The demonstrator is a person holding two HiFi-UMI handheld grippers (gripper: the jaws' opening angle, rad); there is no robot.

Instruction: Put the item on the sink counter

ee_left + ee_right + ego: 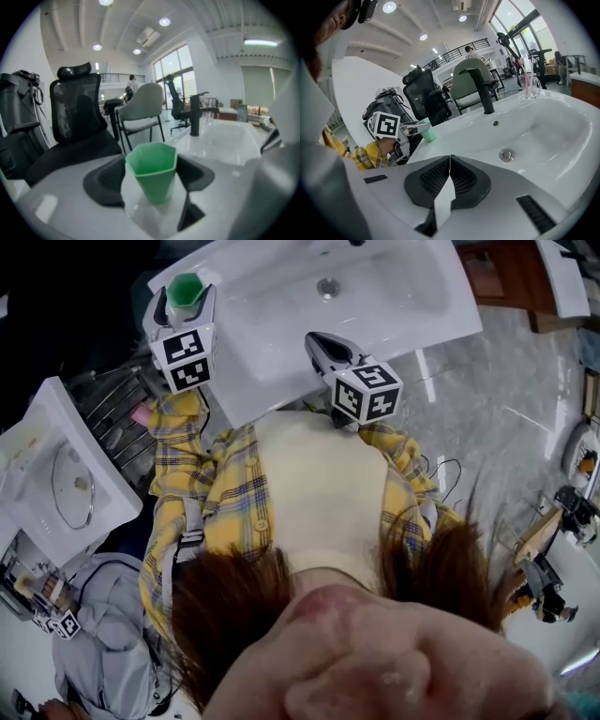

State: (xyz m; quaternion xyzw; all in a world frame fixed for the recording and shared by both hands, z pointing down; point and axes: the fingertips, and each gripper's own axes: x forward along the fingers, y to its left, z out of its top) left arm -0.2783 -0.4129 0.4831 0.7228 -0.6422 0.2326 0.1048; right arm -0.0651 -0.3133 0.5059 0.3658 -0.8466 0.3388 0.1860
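Note:
A green hexagonal cup (pixel 185 287) is held upright between the jaws of my left gripper (pixel 184 298), which is shut on it at the left corner of the white sink counter (pixel 272 362). The left gripper view shows the cup (pixel 152 168) filling the jaws. In the right gripper view the cup (pixel 425 131) sits at the counter's left edge; I cannot tell if it touches the surface. My right gripper (pixel 320 343) hovers over the counter's front edge, shut (pixel 450 161) on nothing.
The basin (pixel 375 292) with its drain (pixel 505 154) and black faucet (pixel 485 91) lies behind both grippers. A glass with toothbrushes (pixel 528 85) stands at the far rim. Another white sink unit (pixel 56 484) and a metal rack (pixel 117 409) are left. Office chairs (pixel 140 112) stand beyond.

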